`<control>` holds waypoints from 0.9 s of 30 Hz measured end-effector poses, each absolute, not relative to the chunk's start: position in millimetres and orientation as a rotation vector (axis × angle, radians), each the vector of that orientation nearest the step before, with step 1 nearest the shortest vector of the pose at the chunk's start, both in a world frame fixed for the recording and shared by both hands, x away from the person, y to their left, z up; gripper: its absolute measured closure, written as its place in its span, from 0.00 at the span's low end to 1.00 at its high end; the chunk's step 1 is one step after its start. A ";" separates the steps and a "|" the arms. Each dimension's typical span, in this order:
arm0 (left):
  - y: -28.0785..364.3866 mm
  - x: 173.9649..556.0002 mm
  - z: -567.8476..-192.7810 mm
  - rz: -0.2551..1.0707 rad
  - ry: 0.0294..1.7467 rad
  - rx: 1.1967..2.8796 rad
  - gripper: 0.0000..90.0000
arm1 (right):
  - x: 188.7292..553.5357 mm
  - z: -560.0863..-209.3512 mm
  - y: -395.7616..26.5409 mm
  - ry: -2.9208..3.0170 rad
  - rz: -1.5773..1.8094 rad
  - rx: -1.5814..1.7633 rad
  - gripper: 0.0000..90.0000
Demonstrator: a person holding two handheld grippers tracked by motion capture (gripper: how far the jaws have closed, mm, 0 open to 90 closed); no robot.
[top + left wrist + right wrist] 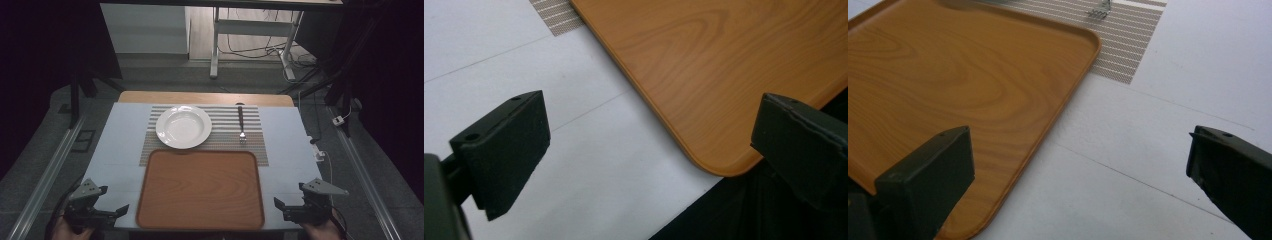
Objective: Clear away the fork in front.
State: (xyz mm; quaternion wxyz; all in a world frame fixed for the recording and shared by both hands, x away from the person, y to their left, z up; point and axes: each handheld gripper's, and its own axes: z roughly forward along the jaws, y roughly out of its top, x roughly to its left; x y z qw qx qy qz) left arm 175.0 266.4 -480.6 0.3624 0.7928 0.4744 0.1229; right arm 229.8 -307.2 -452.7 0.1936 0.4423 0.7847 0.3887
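The wooden tray (200,189) lies at the near edge of the table (115,150), its far rim over the striped placemat (250,142), with a white plate (183,126) and a fork (241,125) beyond. The left gripper (114,214) and the right gripper (284,207) are held just beside its near corners, jaws spread wide and nothing gripped. A two-sided lift seems intended; each rim is best straddled squarely before closing, and both sides raised evenly so the tray is kept level

Your right gripper view cuts the fork (1099,11) off above the tray (948,75): you see just its tines. Beyond that tray, its handle detail is too small.
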 end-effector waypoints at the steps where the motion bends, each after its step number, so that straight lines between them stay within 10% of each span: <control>1: 266.1 175.2 -480.8 0.313 1.217 2.046 0.03 | 229.8 -452.7 -307.2 2.201 1.090 1.241 0.00; 27: 267.5 176.8 -481.4 0.280 1.208 2.048 0.04 | 230.9 -454.4 -289.6 2.317 0.993 1.090 0.02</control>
